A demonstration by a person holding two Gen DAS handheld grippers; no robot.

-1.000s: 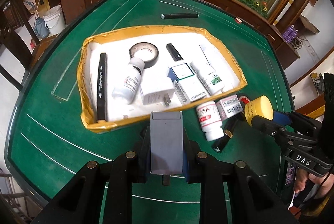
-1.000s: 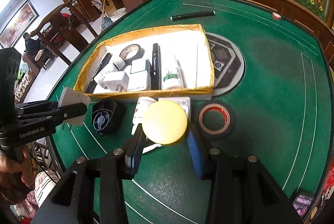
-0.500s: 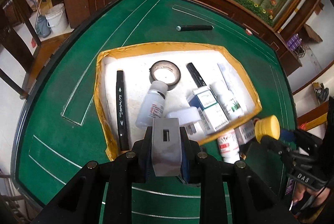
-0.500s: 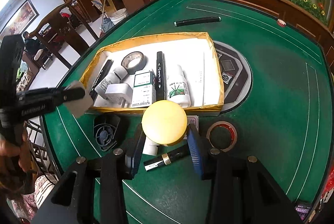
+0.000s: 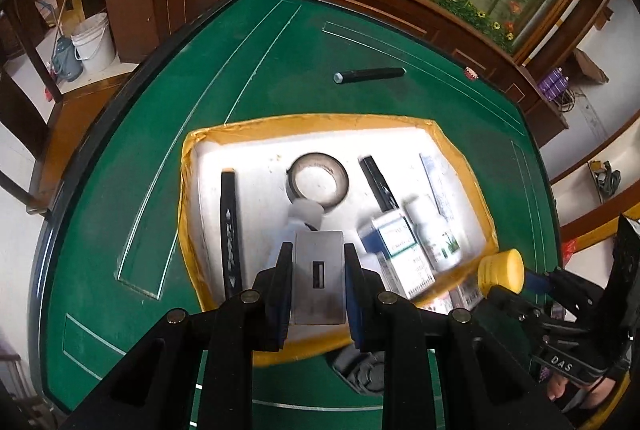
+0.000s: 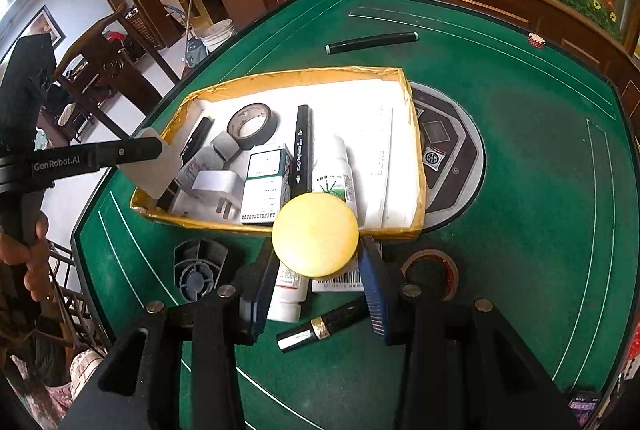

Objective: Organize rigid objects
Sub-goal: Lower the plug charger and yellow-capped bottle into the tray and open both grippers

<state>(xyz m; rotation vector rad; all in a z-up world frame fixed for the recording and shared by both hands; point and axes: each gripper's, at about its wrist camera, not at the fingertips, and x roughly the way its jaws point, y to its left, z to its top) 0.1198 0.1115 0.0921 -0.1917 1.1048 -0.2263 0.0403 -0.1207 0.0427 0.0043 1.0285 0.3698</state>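
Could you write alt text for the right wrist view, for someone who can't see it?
A hand-held gripper holds a round yellow lid just before a yellow-edged box of bottles, markers and tape on a green table. At left, a second hand-held gripper holds a grey plate over the box's corner.

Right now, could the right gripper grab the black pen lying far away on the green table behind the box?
Probably not yet. The right gripper is shut on the yellow lid, so it has no free grip, and the box sits between it and the black pen.
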